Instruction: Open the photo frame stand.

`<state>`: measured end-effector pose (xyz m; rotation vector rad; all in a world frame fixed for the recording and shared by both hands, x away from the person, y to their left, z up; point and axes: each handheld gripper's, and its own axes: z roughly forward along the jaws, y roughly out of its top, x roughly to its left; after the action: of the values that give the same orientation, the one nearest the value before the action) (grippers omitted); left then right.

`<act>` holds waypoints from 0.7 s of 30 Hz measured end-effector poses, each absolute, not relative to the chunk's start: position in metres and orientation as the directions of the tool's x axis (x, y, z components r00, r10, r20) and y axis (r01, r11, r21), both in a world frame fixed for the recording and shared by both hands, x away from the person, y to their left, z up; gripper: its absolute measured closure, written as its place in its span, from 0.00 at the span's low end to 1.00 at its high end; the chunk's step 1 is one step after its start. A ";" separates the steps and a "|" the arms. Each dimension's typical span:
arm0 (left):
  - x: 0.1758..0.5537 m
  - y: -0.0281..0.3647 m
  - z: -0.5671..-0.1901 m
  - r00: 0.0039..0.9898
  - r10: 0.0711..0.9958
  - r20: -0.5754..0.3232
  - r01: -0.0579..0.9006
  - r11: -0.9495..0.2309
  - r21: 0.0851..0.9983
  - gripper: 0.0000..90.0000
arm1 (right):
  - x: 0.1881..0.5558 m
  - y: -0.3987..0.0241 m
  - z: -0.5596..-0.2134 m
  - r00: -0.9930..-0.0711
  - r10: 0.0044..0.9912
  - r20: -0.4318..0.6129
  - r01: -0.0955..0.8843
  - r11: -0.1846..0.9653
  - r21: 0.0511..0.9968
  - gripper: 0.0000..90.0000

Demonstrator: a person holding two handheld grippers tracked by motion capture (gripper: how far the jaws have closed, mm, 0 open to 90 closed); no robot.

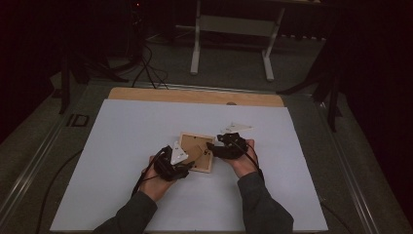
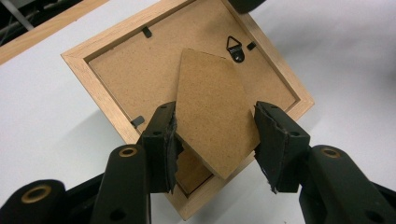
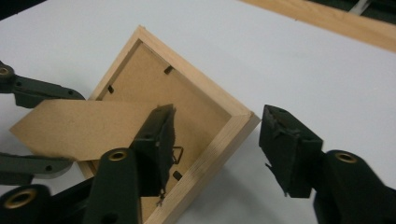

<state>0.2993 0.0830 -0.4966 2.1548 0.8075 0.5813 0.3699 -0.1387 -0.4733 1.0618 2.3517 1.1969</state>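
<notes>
Lying face down on the white counter (image 1: pixel 122 146), the wooden picture frame (image 1: pixel 197 151) has its cardboard easel stand (image 2: pixel 212 112) lifted off the backing board. Risk, as I judge it: the stand could tear or crease at its hinge if pulled sideways, and the light frame could skid. Left gripper (image 2: pixel 215 140) brackets the stand, jaws spread, one pad touching its edge, no clear pinch. Right gripper (image 3: pixel 217 144) spread wide astride the frame's corner, holding nothing.

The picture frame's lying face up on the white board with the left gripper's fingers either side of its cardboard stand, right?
Not face up: the picture frame lies face down, its brown backing and hanger showing in the left gripper view. The left gripper's fingers do flank the cardboard stand.
</notes>
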 end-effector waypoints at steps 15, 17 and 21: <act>0.292 0.082 -0.500 0.696 0.685 0.214 0.313 -0.558 0.769 0.58 | 0.379 -0.137 -0.486 -0.686 0.715 0.138 0.527 0.356 0.772 0.41; 0.291 0.082 -0.500 0.696 0.681 0.227 0.303 -0.566 0.767 0.58 | 0.381 -0.137 -0.488 -0.688 0.709 0.156 0.540 0.356 0.763 0.40; 0.290 0.082 -0.501 0.697 0.679 0.229 0.299 -0.567 0.768 0.58 | 0.382 -0.136 -0.492 -0.700 0.691 0.183 0.548 0.354 0.758 0.39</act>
<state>0.2905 0.0820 -0.5012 2.1758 0.7437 0.6694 0.3822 -0.1362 -0.4917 1.1290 2.4422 1.2652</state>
